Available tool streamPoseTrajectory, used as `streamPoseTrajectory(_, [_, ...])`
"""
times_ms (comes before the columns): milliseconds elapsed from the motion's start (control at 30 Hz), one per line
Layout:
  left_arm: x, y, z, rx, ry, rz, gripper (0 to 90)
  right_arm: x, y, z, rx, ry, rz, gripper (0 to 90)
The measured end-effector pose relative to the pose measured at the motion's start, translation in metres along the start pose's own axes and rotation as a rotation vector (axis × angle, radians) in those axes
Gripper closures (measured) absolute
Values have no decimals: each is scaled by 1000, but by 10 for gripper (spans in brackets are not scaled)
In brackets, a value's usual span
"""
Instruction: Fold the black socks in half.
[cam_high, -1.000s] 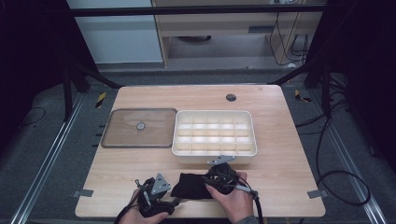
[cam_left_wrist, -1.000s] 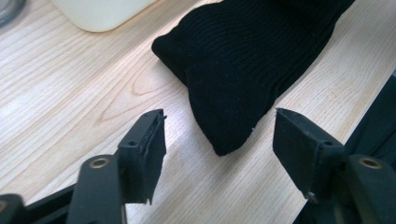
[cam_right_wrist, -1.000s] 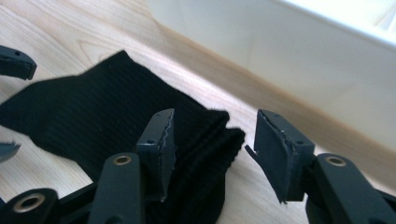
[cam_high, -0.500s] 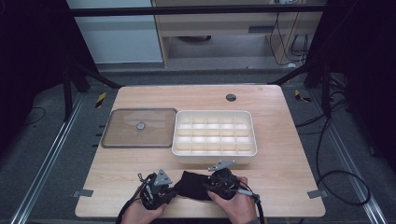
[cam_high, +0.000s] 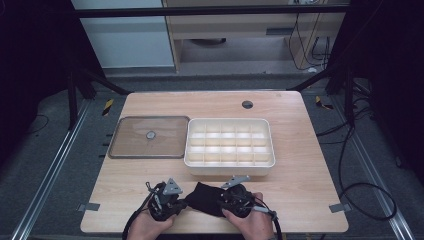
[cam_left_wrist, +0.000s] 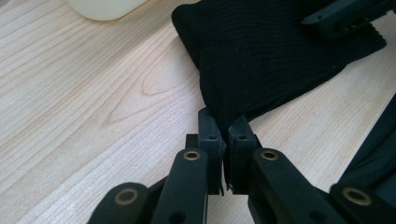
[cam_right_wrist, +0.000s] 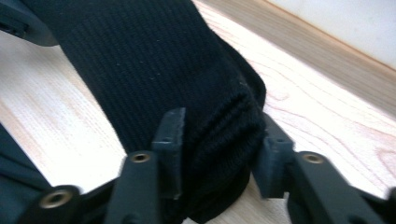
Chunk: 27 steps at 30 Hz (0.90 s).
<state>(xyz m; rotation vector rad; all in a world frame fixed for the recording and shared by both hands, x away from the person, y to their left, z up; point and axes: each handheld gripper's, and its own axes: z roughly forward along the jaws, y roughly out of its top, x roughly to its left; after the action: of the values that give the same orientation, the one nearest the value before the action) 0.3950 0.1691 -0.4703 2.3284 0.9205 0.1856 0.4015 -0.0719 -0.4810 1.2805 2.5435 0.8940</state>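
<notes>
The left gripper (cam_left_wrist: 223, 140) has its fingers (cam_left_wrist: 208, 140) pressed nearly together on a thin corner of the black knit cloth (cam_left_wrist: 271, 56), pinching its edge just above the desk (cam_left_wrist: 93, 93). The right gripper (cam_right_wrist: 219, 154) has its fingers (cam_right_wrist: 169, 140) set wider, clamped on a thick, bunched fold of the same cloth (cam_right_wrist: 163, 60). The cloth is soft, matte black, finely ribbed in straight rows, with a rounded, rolled edge where it bulges between the right fingers. In the high view it lies as a small dark lump (cam_high: 204, 197) at the near edge of the desk, stretched between the left gripper (cam_high: 167, 200) and the right gripper (cam_high: 232, 200), just in front of the cream plastic tray (cam_high: 229, 169) divided into a grid of square compartments. Left of the tray lies a flat rectangular lid (cam_high: 150, 136), brownish and translucent, with a small round knob. The desk is pale wood with wavy grain.
</notes>
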Motion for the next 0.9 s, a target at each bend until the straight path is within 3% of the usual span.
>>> streamPoseTrajectory(133, [-1, 1, -3, -10, -13, 8, 819, -1, 1, 1, 9, 5, 7, 648])
streamPoseTrajectory(333, [-7, 6, -17, -79, 14, 1, 505, -2, 1, 1, 6, 14, 8, 649])
streamPoseTrajectory(467, [-9, 13, -22, -129, -15, -24, 461, -2, 1, 1, 5, 18, 4, 649])
streamPoseTrajectory(633, [-6, 16, -3, -73, 29, -26, 433, -4, 0, 1, 5, 26, 9, 648])
streamPoseTrajectory(700, [-4, 15, 3, -64, 19, -43, 411, -4, -1, 1, 1, 26, 8, 648])
streamPoseTrajectory(800, [-6, 13, 8, -37, -5, -32, 413, -4, -1, 1, -1, 26, 7, 648])
streamPoseTrajectory(900, [-5, 12, 11, -21, -18, -40, 447, -4, -1, 1, -2, 26, 3, 648])
